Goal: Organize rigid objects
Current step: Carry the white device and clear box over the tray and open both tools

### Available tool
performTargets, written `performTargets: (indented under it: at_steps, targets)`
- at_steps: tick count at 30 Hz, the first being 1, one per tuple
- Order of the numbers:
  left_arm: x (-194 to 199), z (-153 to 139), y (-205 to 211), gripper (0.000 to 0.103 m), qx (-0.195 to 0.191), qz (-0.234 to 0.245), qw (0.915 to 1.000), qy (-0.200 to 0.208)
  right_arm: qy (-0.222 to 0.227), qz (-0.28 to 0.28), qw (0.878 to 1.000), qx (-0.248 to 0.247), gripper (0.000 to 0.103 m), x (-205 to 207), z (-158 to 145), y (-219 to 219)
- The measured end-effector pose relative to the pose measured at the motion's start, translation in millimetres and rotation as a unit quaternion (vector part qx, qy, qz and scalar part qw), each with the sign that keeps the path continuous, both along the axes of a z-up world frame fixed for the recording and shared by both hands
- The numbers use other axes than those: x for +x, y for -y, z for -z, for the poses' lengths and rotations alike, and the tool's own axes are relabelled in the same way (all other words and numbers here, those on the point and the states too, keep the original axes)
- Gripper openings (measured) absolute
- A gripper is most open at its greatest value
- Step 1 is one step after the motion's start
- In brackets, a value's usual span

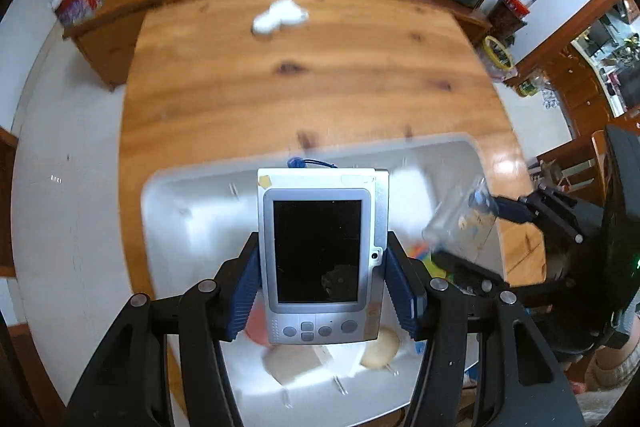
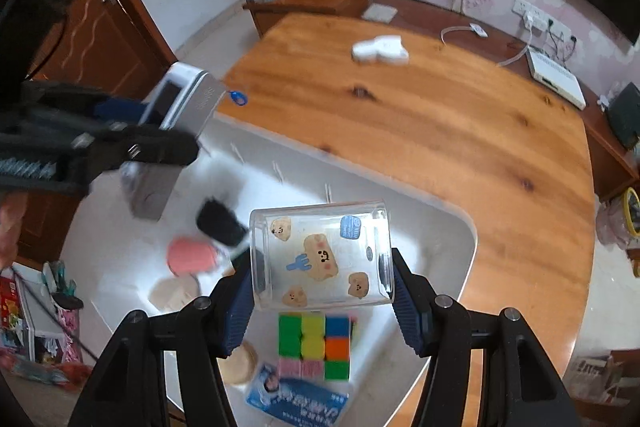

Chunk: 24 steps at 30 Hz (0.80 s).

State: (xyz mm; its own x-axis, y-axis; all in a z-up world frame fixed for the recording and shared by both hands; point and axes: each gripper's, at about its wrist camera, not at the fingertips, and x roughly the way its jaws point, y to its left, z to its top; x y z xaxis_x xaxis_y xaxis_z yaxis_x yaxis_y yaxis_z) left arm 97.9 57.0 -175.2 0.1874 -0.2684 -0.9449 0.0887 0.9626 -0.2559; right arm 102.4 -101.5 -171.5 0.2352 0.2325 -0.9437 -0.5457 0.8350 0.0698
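Observation:
My left gripper (image 1: 320, 291) is shut on a silver handheld device (image 1: 320, 255) with a dark screen and a blue cord, held above the white tray (image 1: 440, 155). It also shows in the right wrist view (image 2: 184, 103). My right gripper (image 2: 320, 287) is shut on a clear plastic cup (image 2: 320, 255) with bear stickers, held above the tray (image 2: 452, 227); the cup also shows in the left wrist view (image 1: 460, 223). In the tray lie a colour cube (image 2: 316, 343), a pink round piece (image 2: 190, 255), a black object (image 2: 220, 223) and a beige piece (image 2: 174, 293).
The tray sits on a wooden table (image 1: 320, 75). A white object (image 1: 280, 17) lies at the table's far side, also in the right wrist view (image 2: 380, 49). A blue printed packet (image 2: 296, 397) lies at the tray's near edge. A white box (image 2: 554, 77) and cables sit on the back shelf.

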Motion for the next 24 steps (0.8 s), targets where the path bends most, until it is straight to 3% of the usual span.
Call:
performTargets:
  at_steps: [7,16,18,20,22,24]
  targets:
    - [-28,45,14,0.061,0.010,-0.022,0.9990,-0.039,-0.011,0.001,1.000,-0.029,0.061,-15,26,3]
    - [-44,56,18,0.061,0.013,-0.043,0.9977,-0.051,-0.026,0.002,0.998,-0.060,0.063,-22,42,3]
    - [-45,57,20,0.061,0.012,-0.050,0.9972,-0.055,-0.028,0.004,0.998,-0.057,0.068,-24,41,7]
    - [-46,57,20,0.065,0.011,-0.055,0.9967,-0.059,-0.023,0.004,0.998,-0.053,0.072,-28,37,10]
    - [-48,51,19,0.080,0.004,-0.063,0.9968,-0.050,-0.021,0.004,0.998,-0.051,0.072,-30,34,13]
    - [-49,45,19,0.086,-0.001,-0.065,0.9971,-0.041,-0.019,0.006,0.999,-0.048,0.072,-32,30,16]
